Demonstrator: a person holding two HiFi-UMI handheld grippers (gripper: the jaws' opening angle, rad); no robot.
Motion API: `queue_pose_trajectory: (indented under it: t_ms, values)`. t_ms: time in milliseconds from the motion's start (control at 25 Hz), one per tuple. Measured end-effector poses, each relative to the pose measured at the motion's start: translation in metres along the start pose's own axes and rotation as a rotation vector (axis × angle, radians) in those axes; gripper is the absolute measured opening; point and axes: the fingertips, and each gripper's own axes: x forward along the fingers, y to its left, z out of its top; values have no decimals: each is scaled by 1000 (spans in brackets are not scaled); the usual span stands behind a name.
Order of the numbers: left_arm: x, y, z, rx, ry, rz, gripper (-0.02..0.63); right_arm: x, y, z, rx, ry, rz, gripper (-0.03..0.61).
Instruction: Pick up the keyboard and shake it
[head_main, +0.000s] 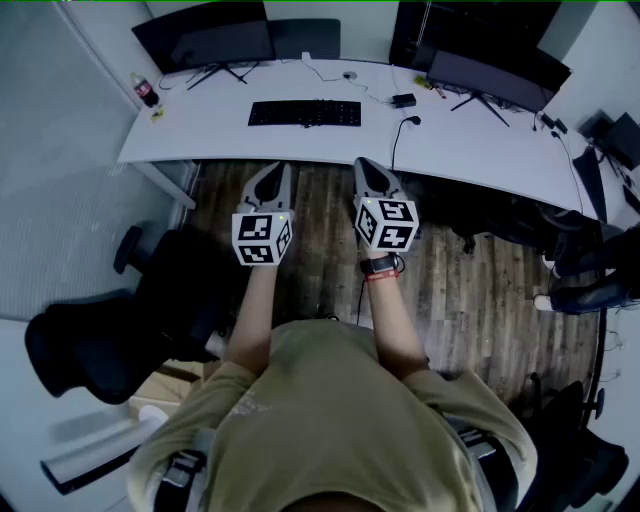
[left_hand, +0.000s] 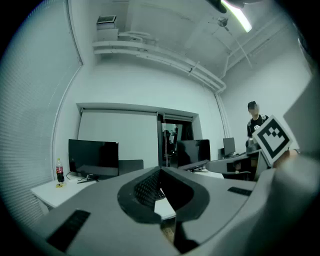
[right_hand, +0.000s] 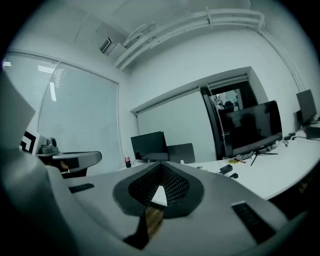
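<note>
Black keyboard (head_main: 304, 113), flat on the white desk (head_main: 460, 150), long side along the desk's front edge.

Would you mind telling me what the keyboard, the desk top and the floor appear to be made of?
Keyboard: probably matte black plastic, dull, no glare. Desk top: likely white laminate, smooth and even. Floor: wood or wood-look planks, grain and seams show.

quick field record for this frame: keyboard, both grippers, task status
keyboard: lies flat on the white desk, nothing touching it
left gripper: shut, empty, held short of the desk's near edge
right gripper: shut, empty, beside the left one, also short of the desk
bottle: upright at the desk's left end
task status: pick-up not yet begun
</note>
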Motion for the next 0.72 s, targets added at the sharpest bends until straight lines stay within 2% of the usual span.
queue_pose_trajectory:
  t_ms: [240, 400, 600, 720]
  values:
    - [9, 6, -9, -13, 10, 26, 19, 5, -10, -8, -8, 11, 8, 23]
    - [22, 6, -14, -15, 20, 11, 18, 15, -18, -8, -12, 9, -4, 23]
    - [51, 24, -30, -46, 22, -13, 18, 53, -18, -22, 2, 37, -5, 23]
    - [81, 45, -32, -47, 28, -20, 18, 86, -21, -17, -12, 45, -8, 23]
